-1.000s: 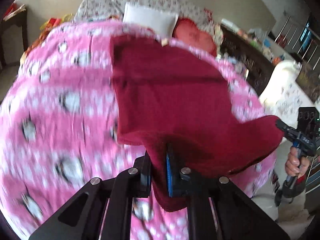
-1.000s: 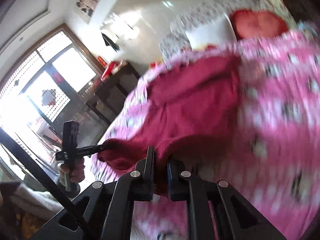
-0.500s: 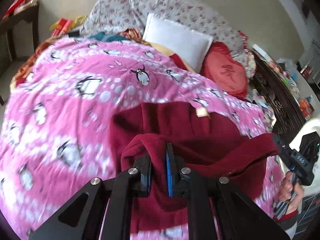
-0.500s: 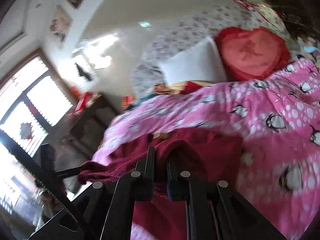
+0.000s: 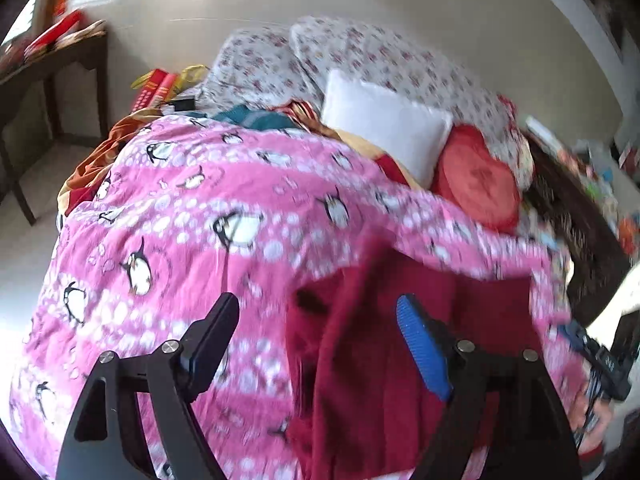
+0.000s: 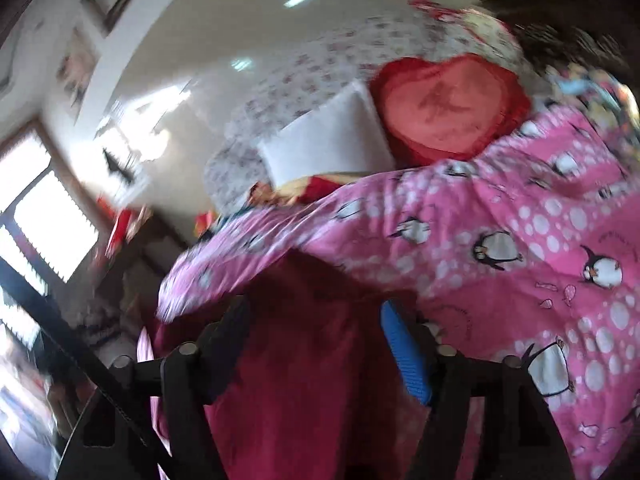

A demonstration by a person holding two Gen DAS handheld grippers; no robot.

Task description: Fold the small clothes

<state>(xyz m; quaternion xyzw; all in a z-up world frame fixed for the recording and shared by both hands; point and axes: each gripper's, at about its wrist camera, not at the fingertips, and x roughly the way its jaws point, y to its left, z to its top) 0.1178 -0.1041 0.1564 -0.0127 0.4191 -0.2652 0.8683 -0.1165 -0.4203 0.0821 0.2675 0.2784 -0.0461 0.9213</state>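
A: Dark red garment (image 5: 380, 360)? Soft plush cloth, fuzzy nap, matt.
B: Pink penguin-print quilt (image 5: 192, 216) – smooth thin cloth w/ slight sheen.
A: Left gripper (image 5: 318, 320): matt black plastic arms, shiny metal screws, ribbed blue rubbery pad.
B: Red heart-shaped cushion (image 6: 448, 108) looks velvety. Dark desk (image 5: 60, 56), wood, semi-gloss.

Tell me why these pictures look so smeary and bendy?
Left wrist view: fisheye bends the room round; the dark red garment and penguin blanket edges smear from motion. Right wrist view: blurrier still, and the window glares white.
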